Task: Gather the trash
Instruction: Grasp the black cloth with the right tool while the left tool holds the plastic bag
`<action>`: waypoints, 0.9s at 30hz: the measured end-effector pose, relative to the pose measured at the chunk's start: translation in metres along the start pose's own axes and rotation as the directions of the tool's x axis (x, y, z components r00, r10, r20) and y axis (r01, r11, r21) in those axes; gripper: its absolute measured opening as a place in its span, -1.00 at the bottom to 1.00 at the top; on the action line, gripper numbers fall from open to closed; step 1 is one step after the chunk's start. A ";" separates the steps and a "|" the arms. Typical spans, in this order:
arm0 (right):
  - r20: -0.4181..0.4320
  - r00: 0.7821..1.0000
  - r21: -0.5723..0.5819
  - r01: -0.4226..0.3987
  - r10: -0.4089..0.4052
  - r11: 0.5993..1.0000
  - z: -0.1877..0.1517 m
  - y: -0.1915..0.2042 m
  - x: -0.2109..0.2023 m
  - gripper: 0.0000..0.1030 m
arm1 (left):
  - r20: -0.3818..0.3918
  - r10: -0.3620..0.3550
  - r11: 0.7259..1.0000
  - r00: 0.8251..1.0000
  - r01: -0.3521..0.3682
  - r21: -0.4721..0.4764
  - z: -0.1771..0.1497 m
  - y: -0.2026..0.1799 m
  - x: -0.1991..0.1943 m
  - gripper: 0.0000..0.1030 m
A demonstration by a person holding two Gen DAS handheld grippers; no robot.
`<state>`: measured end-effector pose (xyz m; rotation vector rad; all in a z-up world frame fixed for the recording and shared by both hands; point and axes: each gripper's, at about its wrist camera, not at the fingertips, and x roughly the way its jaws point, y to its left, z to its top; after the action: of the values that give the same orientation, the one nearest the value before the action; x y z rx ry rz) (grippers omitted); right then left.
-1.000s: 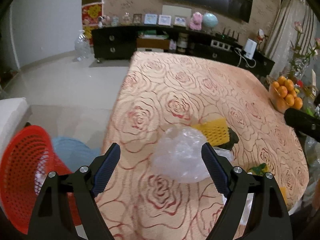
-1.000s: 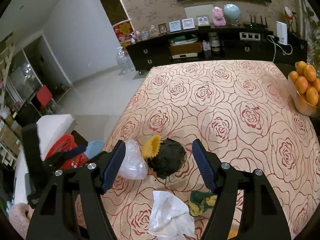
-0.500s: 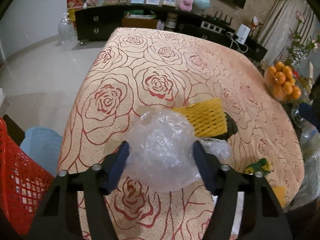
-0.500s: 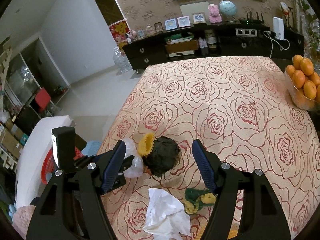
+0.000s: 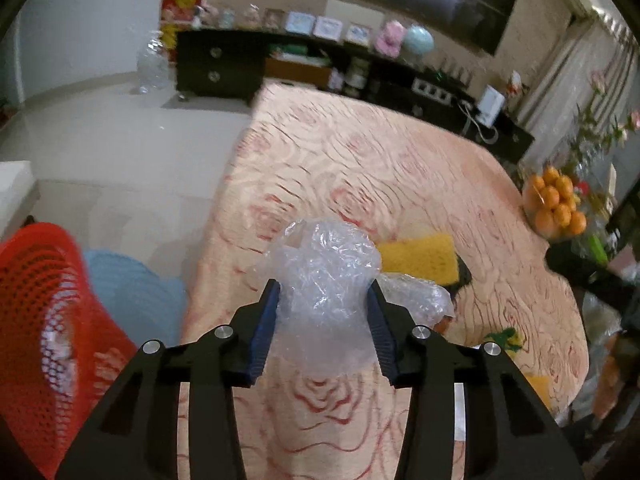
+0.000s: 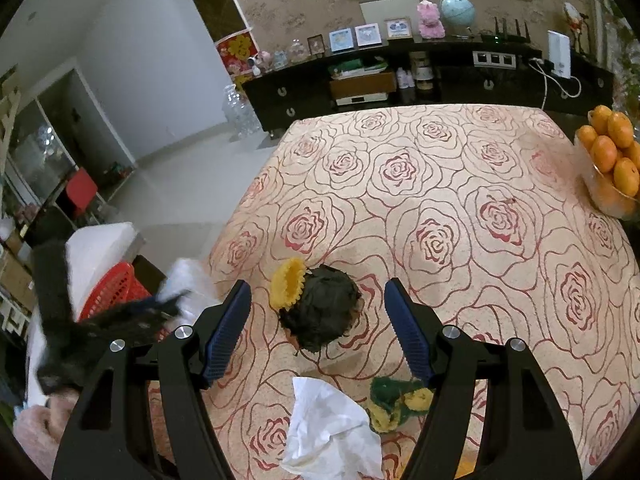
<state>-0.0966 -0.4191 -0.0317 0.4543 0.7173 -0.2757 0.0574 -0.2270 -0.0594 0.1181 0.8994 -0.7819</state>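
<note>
The worktop, draped in a rose-patterned cloth, fills the middle of both views. At the lower left of the left-wrist frame sits the red basket on the floor beside the worktop, which I judge is where the trash goes. My left claw is clenched on a crumpled clear plastic bag, which bulges above and below the blue pads; it looks lifted off the cloth, though I cannot be sure. My right claw hangs released, jaws wide apart, above a dark crumpled wad in the lower middle of its frame, touching nothing. A yellow foam net lies against that wad, a white tissue sits at the bottom centre, and a small green and yellow wrapper lies just beside it.

The step in hand, I think, is carrying the bag to the basket. Next I need to swing left over the basket's mouth and let go, gripping lightly since the plastic is slippery.
</note>
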 end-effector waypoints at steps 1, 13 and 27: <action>-0.008 1.000 -0.008 0.000 -0.001 1.000 0.000 0.003 0.005 0.30 | 0.010 0.000 1.000 1.000 0.000 -0.014 0.001 0.005 -0.005 -0.19; -0.054 0.998 -0.108 -0.032 0.026 0.994 0.009 0.037 0.068 0.30 | 0.124 0.011 0.996 0.992 0.000 -0.091 0.009 0.036 -0.056 -0.19; -0.192 0.970 -0.229 -0.193 0.150 0.954 -0.013 0.075 0.095 0.30 | 0.157 0.028 0.995 0.987 -0.012 -0.102 0.005 0.055 -0.077 -0.19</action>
<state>-0.0058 -0.3558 -0.0827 0.3033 0.8636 0.0190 0.0686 -0.1461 -0.0111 -0.0238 0.7845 -0.7154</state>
